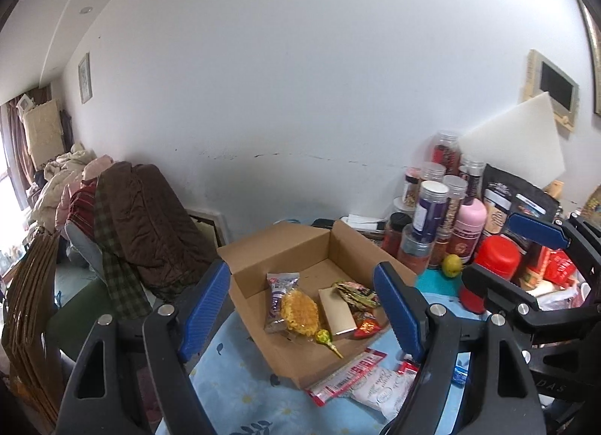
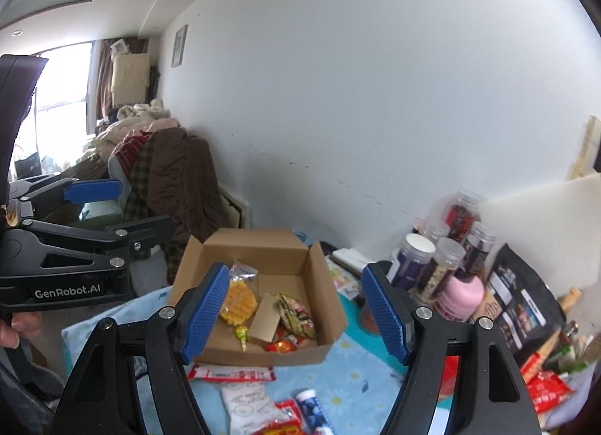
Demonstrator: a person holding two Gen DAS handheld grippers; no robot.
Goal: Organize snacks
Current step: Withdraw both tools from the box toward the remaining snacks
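A: Where do the snacks sit?

B: Most lie in the open cardboard box (image 2: 263, 258) on the light blue flowered tablecloth (image 2: 357, 371). Inside it, a yellow waffle snack (image 2: 238, 303) in clear wrap lies at the left, with a purple-and-white packet (image 1: 280, 292) under it. A plain tan packet (image 2: 265, 316) lies beside the waffle, a crinkled green-and-red wrapper (image 2: 295, 313) to its right, and a small red-orange packet (image 2: 281, 345) at the near corner. A green lollipop (image 2: 241, 333) rests at the near edge of the pile.

A: And outside the box?

B: A long red-and-white packet (image 2: 231, 374) lies just in front of the box wall, a white packet (image 2: 248, 407) nearer still, and a blue-and-white tube (image 2: 311, 407) beside that.

A: The grippers?

B: The left gripper (image 1: 300, 307) stands wide, its blue pads apart, with nothing between them; the box shows through the gap. The right gripper (image 2: 293, 318) is also spread and empty, framing the same box. Neither touches any snack.

A: What stands around?

B: To the right, clear lidded jars (image 2: 447, 266), a pink bottle (image 2: 464, 298) and a black pouch (image 2: 522, 303) crowd the white wall. A red flask (image 1: 496, 266) and a small yellow-green fruit (image 1: 452, 265) stand nearby. To the left, a brown quilted coat (image 1: 146, 225) hangs over a chair.
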